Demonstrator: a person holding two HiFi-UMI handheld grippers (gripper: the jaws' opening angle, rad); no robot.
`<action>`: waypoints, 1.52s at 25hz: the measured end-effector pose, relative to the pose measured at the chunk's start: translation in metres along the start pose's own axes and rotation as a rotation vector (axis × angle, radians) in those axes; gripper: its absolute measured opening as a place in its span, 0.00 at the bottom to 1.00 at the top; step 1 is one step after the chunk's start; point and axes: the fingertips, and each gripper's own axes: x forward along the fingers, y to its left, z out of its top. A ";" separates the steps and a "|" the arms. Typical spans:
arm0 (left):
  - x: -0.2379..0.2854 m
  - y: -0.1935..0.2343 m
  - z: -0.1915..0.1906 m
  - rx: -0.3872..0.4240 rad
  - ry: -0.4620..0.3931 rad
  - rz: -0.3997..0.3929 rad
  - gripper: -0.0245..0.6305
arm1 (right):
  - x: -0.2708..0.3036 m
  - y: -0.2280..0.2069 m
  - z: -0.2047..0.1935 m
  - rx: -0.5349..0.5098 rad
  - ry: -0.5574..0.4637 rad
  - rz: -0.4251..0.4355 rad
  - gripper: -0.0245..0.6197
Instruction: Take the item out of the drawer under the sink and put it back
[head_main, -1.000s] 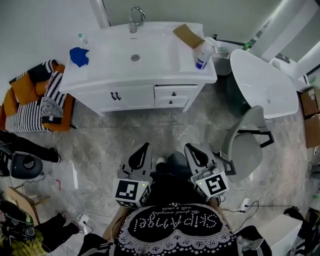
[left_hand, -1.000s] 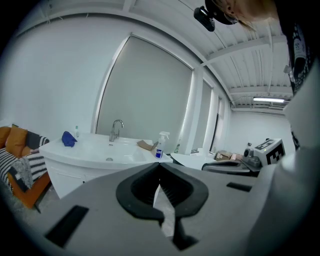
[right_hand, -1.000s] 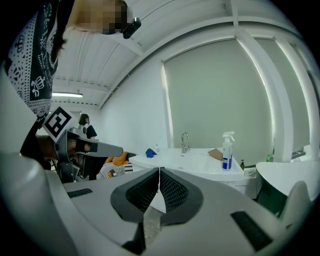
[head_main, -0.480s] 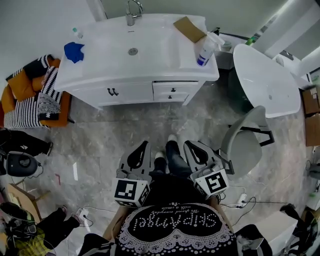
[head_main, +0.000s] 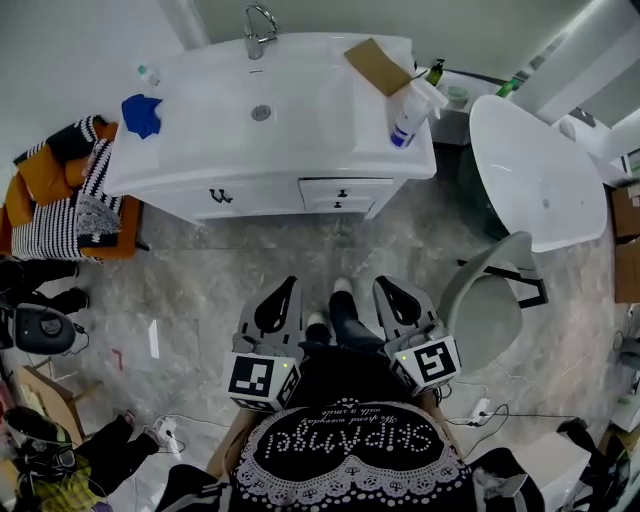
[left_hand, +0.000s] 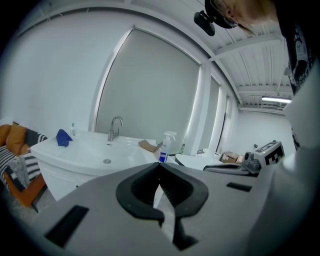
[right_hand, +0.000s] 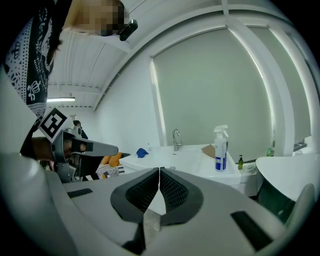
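step: reach drawer (head_main: 360, 191) at vanity's (head_main: 265, 192) right front | left hand-held gripper (head_main: 291, 290), right hand-held gripper (head_main: 381, 287): both closed, empty | we should open one before the knob (head_main: 342, 192), approach square

Bathroom mock-up inside a studio or lab space, not a lived-in home. Landmark is the white vanity (head_main: 320, 100): chrome faucet (head_main: 257, 28) at its back edge, drawers (head_main: 343, 194) in its front, spray bottle (head_main: 408, 115) on its right end. Marble-look floor (head_main: 250, 260) in front of it. Studio giveaways: grey office chair (head_main: 490, 300) front-right of the vanity, cables (head_main: 478, 411) on the floor past the chair, cardboard boxes (head_main: 628, 212) far right.
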 end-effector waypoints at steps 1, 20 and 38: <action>0.007 -0.001 0.004 0.005 -0.004 -0.002 0.04 | 0.002 -0.006 0.002 0.005 -0.003 -0.002 0.07; 0.100 -0.007 0.048 0.025 -0.072 0.009 0.04 | 0.047 -0.094 0.033 -0.032 -0.030 0.021 0.07; 0.101 -0.006 0.045 0.018 -0.066 0.045 0.04 | 0.051 -0.103 0.036 -0.052 -0.034 0.044 0.07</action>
